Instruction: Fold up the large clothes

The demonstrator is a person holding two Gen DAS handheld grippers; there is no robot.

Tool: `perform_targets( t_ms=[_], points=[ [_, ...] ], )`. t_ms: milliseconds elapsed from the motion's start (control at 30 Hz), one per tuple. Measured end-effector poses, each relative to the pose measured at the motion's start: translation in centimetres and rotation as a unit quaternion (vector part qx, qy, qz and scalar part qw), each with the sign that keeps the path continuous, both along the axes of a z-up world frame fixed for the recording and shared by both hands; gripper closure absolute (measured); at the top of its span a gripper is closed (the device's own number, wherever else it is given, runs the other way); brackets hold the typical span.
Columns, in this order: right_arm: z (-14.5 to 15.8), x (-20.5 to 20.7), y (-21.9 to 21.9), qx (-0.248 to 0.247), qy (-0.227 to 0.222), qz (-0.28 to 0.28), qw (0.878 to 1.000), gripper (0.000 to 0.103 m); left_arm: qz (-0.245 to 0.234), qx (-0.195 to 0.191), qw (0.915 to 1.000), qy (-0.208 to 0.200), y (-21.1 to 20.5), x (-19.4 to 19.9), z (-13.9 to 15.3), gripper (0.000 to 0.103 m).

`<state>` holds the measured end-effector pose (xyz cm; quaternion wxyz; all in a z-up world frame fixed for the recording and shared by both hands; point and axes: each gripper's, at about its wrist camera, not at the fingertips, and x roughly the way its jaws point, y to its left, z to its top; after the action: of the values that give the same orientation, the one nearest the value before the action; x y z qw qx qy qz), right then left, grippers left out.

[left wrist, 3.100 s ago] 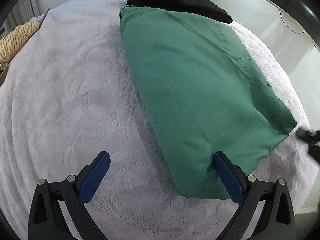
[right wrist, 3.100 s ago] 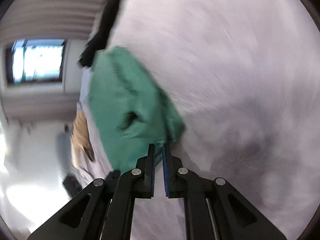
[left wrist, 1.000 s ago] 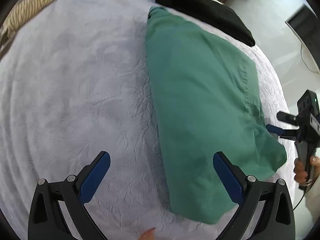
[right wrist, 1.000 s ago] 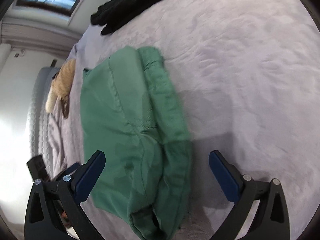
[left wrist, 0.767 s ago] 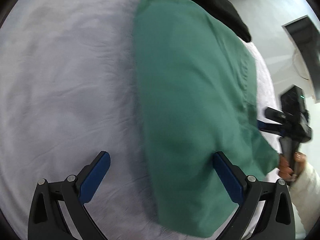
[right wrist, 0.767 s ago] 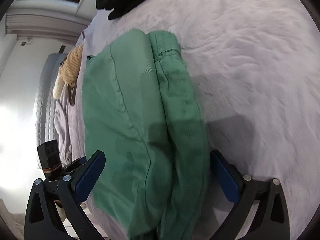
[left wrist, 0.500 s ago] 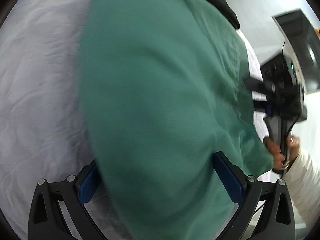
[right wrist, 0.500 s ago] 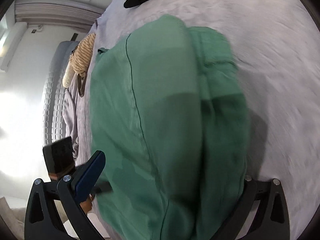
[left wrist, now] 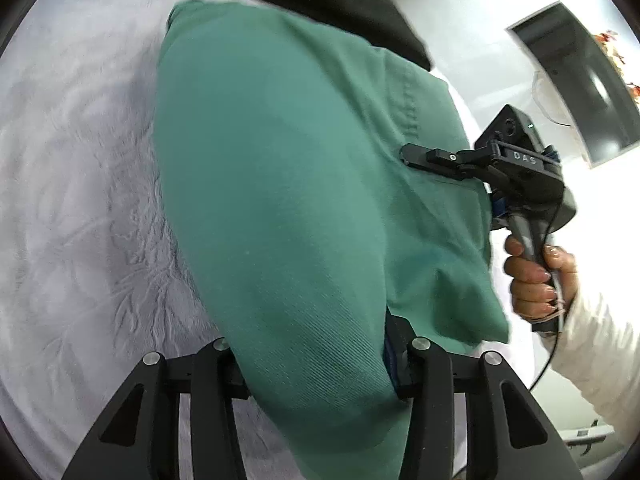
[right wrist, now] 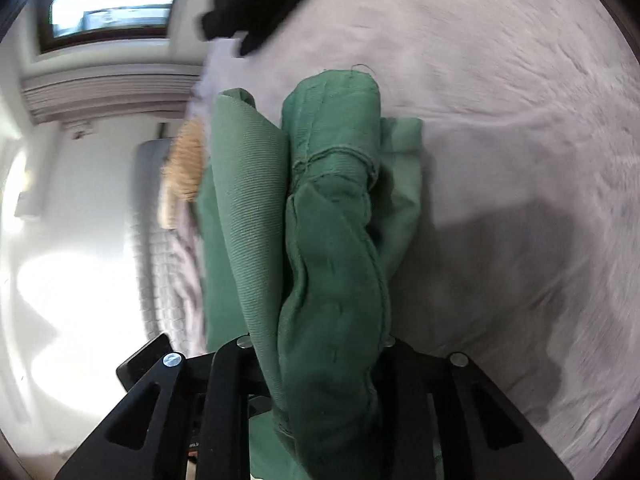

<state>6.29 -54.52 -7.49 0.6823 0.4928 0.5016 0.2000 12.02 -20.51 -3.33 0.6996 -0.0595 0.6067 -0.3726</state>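
The green garment [left wrist: 288, 200] — thick, folded, bunched into rolls — is clamped near its end by both the left hand-held gripper [left wrist: 316, 364] and, apparently, the right hand-held gripper [right wrist: 320, 364].

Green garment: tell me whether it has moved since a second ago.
Yes. The green garment has been lifted off the white bedspread at its near end, clamped by both grippers; its far end stays beside the black clothes.

The folded green garment [left wrist: 288, 200] fills the middle of the white bedspread [left wrist: 80, 200], with bare bedspread open along its left side; a black garment [left wrist: 336, 4] blocks its far end, the right gripper [left wrist: 416, 158] its right edge
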Motion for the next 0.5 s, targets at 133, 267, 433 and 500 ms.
perform_targets(
  t_ms=[133, 267, 433, 500],
  points=[
    [2.0, -1.8, 1.9, 0.035, -0.023, -0.010, 0.999, 0.077, -0.010, -0.013, 0.9998, -0.013, 2.0, -2.0, 2.9, 0.056],
    [3.3, -4.5, 5.9, 0.044, -0.025, 0.009, 0.999, 0.077, -0.029, -0.006, 0.9995, -0.007, 5.6, -4.7, 4.8, 0.056],
    [1.0, -8.4, 12.3, 0.070, 0.009, 0.021, 0.997, 0.077, -0.037, 0.035, 0.9983, 0.030, 11.1, -9.1, 3.7, 0.056],
    [-1.2, -9.6, 15.0, 0.070, 0.038, 0.024, 0.997, 0.077, -0.029, 0.060, 0.9965, 0.050, 13.0, -11.0, 1.9, 0.055]
  ],
)
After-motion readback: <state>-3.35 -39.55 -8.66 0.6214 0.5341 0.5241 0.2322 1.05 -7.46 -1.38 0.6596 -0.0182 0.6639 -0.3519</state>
